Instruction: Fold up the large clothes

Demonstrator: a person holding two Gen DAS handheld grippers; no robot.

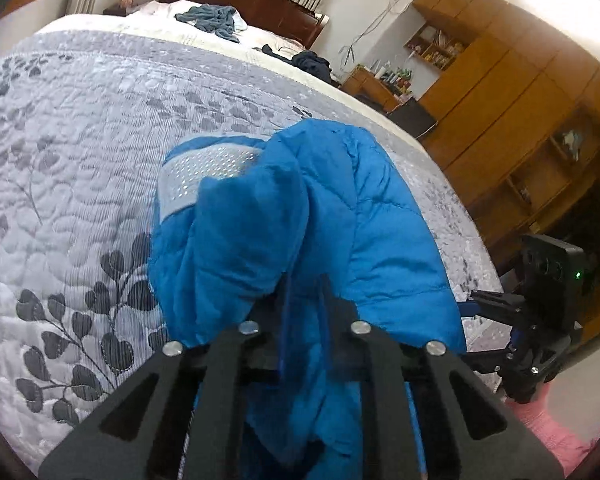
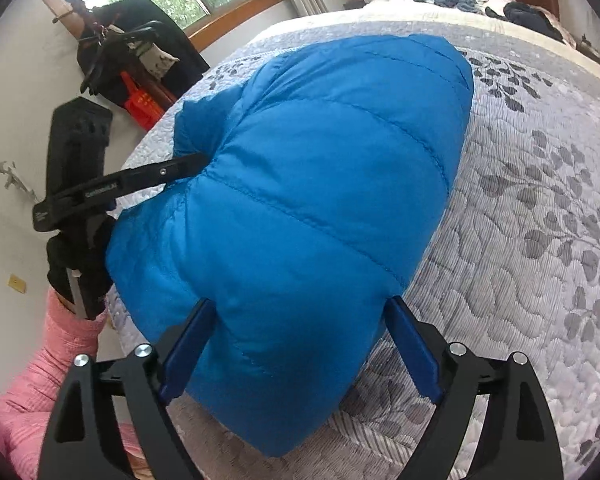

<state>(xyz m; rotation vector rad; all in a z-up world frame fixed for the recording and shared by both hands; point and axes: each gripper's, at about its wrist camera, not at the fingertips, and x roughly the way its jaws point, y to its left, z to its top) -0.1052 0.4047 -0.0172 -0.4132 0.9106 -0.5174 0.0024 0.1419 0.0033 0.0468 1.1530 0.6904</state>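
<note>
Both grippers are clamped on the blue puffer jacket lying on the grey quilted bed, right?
Not quite. Only the left gripper is shut on the blue puffer jacket; the right wrist view shows the right gripper open, its blue pads astride the jacket's near edge. The jacket does lie on the grey quilted bed.

Showing bright blue across the quilted jacket (image 2: 320,200), stitched in horizontal bands, with a silvery dotted lining (image 1: 204,172) peeking at its opening. Lying under it, a pale grey bedspread (image 2: 540,280) printed with dark grey leafy sprigs. Wearing black on the left gripper (image 1: 304,300) and right gripper (image 2: 300,344), the latter with deep blue pads (image 2: 412,344). Glowing pink on the sleeve (image 2: 40,380). Standing honey-brown, the wooden cabinets (image 1: 500,92).
</note>
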